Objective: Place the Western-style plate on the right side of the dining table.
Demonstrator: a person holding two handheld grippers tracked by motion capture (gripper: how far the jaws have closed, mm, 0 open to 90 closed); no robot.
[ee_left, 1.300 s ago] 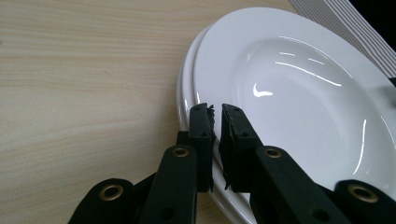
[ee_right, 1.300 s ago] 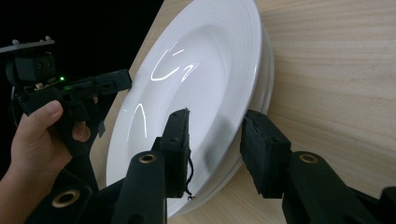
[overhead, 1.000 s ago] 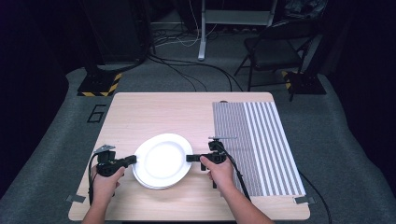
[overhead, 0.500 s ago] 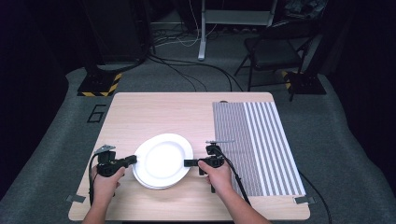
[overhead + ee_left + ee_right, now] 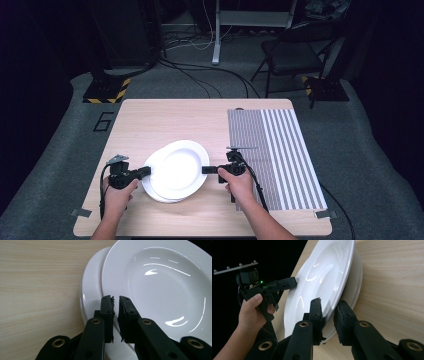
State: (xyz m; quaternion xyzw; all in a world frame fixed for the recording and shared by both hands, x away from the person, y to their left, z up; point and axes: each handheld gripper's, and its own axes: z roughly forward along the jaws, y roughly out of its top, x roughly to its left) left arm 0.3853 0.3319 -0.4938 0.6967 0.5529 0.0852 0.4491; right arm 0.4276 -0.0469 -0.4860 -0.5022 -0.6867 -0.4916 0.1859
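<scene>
Your right tool (image 5: 206,170) has just been closing, and its jaws now straddle the near rim of the top plate (image 5: 179,166); the rim sits between the pads, which look to be just meeting it. Compared with a second ago, that tool has slid in from the plate's right edge to bite on it. Your left tool (image 5: 147,171) is closed narrow on the opposite rim of the same plate, as its own view shows (image 5: 115,315). The top plate lies on a second plate (image 5: 165,194), shifted toward the far right so the lower one peeks out at the near left, both on the table (image 5: 150,120) left of the striped mat (image 5: 280,155). With both rims pinched, you seem ready to lift the top plate off; check that the right grip is firm first.
</scene>
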